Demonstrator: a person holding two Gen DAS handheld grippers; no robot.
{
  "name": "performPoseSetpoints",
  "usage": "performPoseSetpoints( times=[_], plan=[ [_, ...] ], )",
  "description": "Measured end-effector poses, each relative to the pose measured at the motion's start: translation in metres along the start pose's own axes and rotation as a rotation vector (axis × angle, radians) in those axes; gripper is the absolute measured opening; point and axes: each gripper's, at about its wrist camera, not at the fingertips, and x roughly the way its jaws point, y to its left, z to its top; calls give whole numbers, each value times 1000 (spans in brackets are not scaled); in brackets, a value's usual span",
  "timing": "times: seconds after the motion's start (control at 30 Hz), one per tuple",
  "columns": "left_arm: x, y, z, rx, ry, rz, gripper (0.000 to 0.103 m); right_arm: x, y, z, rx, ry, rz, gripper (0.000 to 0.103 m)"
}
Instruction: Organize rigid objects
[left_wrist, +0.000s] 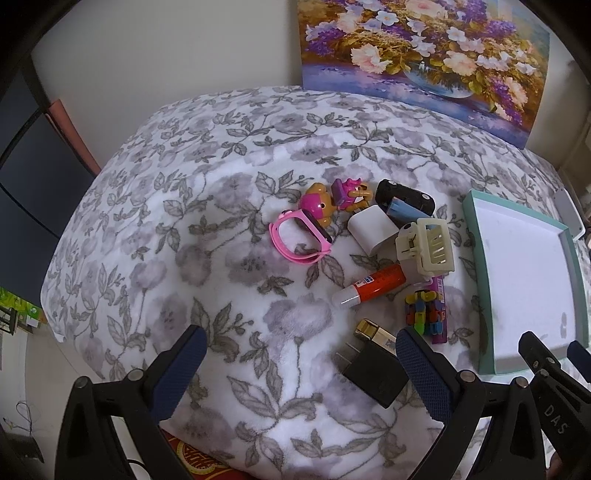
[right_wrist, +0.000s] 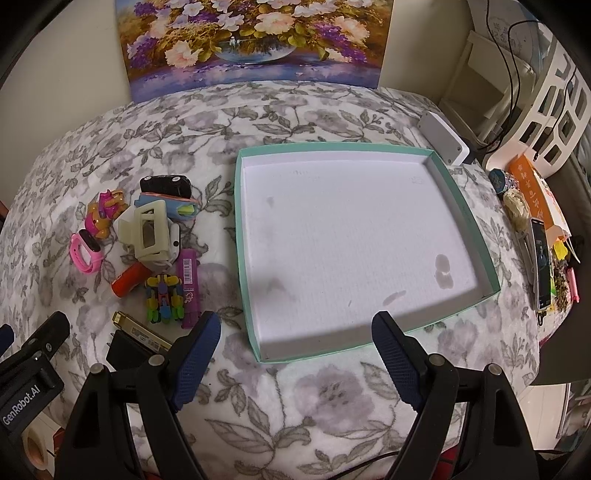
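Two hand-held grippers hang over the near edge of a floral-covered surface, both spread wide and holding nothing. The left hand-held gripper (left_wrist: 299, 350) faces a heap of small items, likely gathered for sorting: a pink watch (left_wrist: 295, 240), a white charger block (left_wrist: 371, 229), a cream hair clip (left_wrist: 428, 245), a red glue stick (left_wrist: 373, 286) and a black plug adapter (left_wrist: 373, 376) nearest its fingers. To the right, the right hand-held gripper (right_wrist: 295, 332) looks into the teal tray (right_wrist: 461, 206), empty and probably the destination. The toys overlap, so several are hard to identify; the adapter is partly covered by a fingertip.
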Motion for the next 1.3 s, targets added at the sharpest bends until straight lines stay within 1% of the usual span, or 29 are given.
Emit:
performPoseSetpoints(
  times=[1.3],
  plan=[
    [3, -3, 0, 11, 7, 7, 103, 3, -3, 1, 5, 17, 1, 85]
  ],
)
